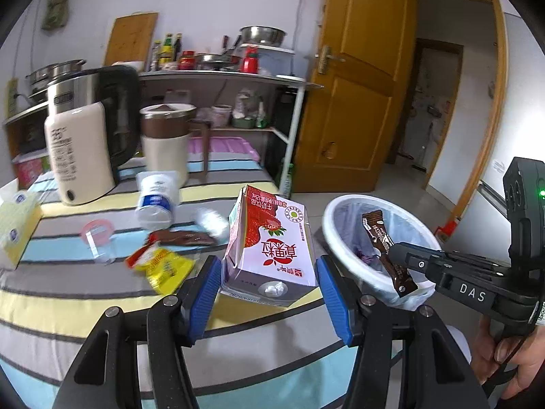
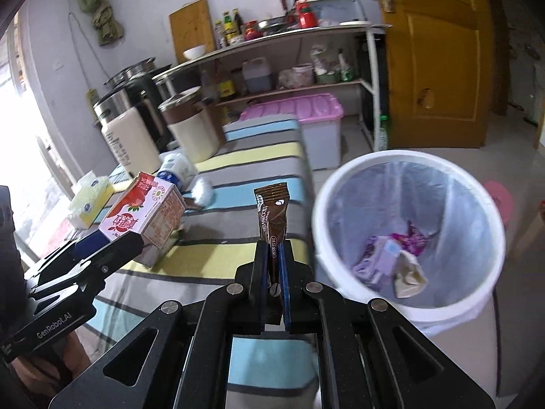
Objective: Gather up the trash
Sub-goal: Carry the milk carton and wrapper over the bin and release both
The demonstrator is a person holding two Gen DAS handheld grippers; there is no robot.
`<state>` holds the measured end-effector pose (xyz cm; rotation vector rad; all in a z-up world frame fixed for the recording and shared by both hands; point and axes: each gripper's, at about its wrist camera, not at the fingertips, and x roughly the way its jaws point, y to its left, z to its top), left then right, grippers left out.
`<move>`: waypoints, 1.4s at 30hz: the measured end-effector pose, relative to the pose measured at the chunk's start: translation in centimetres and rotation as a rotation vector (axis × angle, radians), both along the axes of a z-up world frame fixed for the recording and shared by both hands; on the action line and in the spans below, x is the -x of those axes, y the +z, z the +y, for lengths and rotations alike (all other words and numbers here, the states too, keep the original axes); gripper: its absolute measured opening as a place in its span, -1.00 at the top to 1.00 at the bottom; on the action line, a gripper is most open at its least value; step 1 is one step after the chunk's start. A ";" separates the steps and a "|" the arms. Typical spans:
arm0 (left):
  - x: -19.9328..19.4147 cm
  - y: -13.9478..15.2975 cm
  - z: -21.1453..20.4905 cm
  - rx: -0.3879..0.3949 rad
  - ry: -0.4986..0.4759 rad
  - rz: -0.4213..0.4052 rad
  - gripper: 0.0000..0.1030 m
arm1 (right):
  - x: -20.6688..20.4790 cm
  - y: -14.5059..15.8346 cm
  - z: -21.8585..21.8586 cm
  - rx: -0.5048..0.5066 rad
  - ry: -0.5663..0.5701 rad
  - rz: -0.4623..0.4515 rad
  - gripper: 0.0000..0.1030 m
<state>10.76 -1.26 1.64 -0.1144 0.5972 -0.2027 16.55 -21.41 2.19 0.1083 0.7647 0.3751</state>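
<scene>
- Milk carton: glossy printed paperboard.
- Sachet: shiny brown foil.
- Bin: smooth white plastic, thin translucent liner.
- Surface: matt striped cloth.

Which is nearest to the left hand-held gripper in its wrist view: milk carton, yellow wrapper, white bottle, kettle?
1. Milk carton, between the left hand-held gripper fingers.
2. Yellow wrapper, just left.
3. White bottle, behind it.
4. Kettle, far left.

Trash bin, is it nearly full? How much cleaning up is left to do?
Not nearly. The trash bin holds only a few purple wrappers. In hand: the right claw pinches a brown sachet, and the left claw straddles the strawberry milk carton. Left on the table: a yellow packet, a brown wrapper and a crumpled tissue.
</scene>
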 end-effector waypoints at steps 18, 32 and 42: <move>-4.4 -0.3 -9.2 -0.002 -0.207 0.018 -0.13 | -1.1 -0.9 -9.2 -0.005 -0.193 0.016 0.87; -8.5 -3.3 -13.4 0.000 -0.299 0.108 -0.14 | -3.3 -3.8 -12.0 0.005 -0.243 0.093 0.87; -9.7 -4.1 -13.4 0.018 -0.310 0.143 -0.14 | -3.6 -4.6 -12.2 -0.006 -0.240 0.123 0.73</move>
